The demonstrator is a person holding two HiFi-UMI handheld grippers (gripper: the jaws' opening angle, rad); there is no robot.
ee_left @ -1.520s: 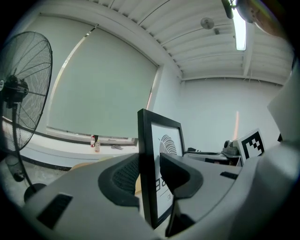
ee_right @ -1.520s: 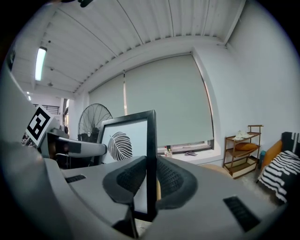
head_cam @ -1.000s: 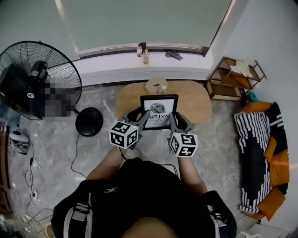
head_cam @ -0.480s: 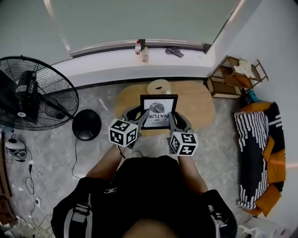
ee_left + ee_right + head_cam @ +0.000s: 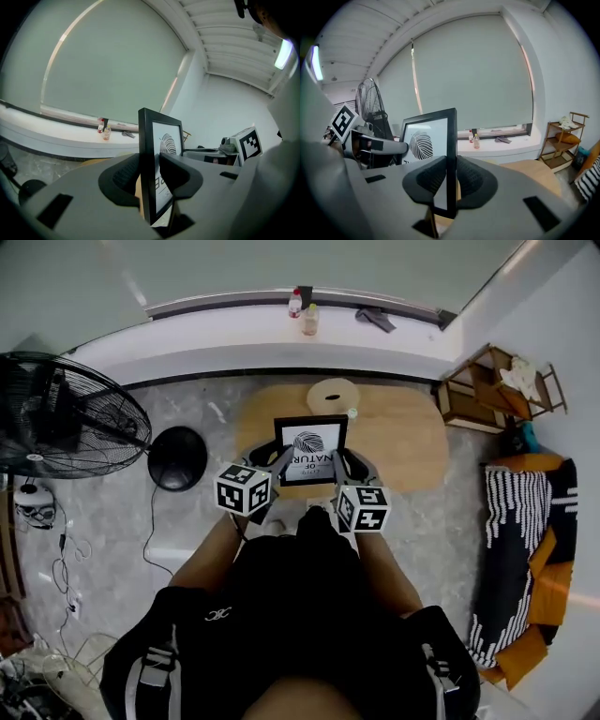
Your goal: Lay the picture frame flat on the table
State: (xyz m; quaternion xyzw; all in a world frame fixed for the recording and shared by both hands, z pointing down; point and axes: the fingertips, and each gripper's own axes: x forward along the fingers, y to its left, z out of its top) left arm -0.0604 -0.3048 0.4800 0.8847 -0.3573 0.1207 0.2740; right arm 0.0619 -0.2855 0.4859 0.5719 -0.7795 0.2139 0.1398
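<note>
While the left gripper (image 5: 278,462) and right gripper (image 5: 343,465) keep their fingers (image 5: 123,177) clamped on the frame's (image 5: 310,450) sides, it stays upright by the worktop (image 5: 403,442), not yet flat.

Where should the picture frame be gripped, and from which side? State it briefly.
Take the picture frame by its thin vertical side rails: left hand-held gripper from its left, right hand-held gripper from its right, jaws spanning front and back. It is upright and thin with both side edges exposed; both grippers clamp it so now.
</note>
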